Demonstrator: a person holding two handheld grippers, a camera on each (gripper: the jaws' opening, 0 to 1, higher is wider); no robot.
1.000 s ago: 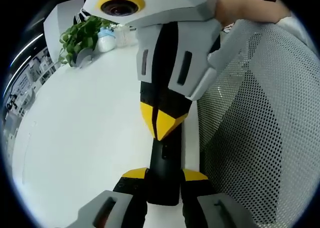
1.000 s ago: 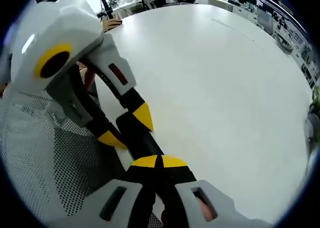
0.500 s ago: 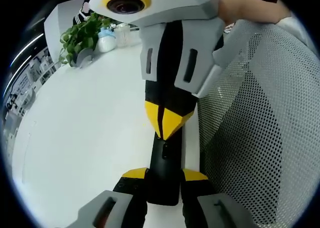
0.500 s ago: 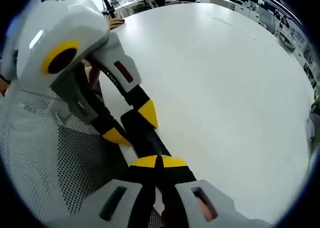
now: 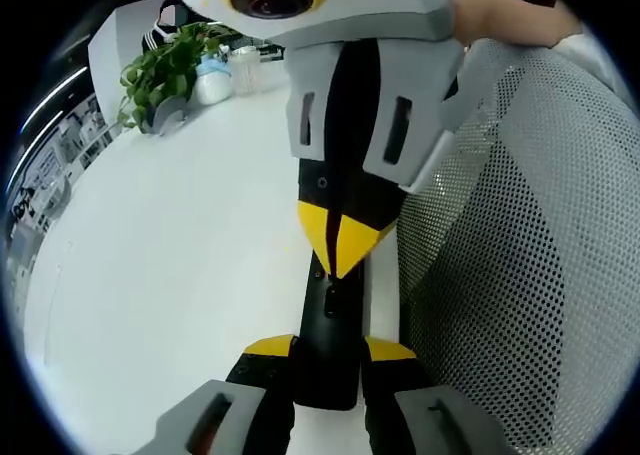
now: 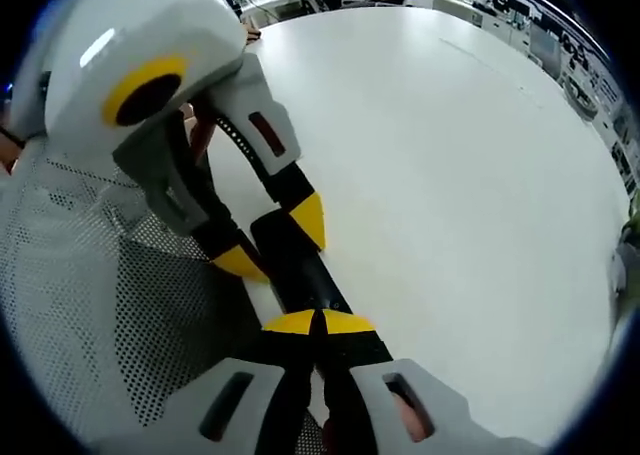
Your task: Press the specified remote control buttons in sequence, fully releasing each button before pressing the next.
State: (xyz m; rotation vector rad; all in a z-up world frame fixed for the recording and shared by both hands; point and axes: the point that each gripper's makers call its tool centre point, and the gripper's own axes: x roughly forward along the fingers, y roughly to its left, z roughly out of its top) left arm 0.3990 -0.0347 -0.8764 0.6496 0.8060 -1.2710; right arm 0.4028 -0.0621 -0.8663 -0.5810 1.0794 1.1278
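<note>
At the table (image 5: 170,275) edge, beside a mesh chair back (image 5: 520,275), the black remote (image 5: 330,345) is clamped at its near end by the left gripper (image 5: 330,353). The right gripper (image 5: 340,250), jaws closed together, is set on its far part. A button press is judged in hand; a full lift-off is required next.

The remote control (image 5: 330,345) looks like smooth black plastic with a slight sheen, lying on a smooth, matt white worktop (image 5: 180,255). Beside it, the chair back (image 5: 520,275) is pale woven mesh, rough and perforated. Both grippers' shells look like matt grey and yellow plastic.
</note>
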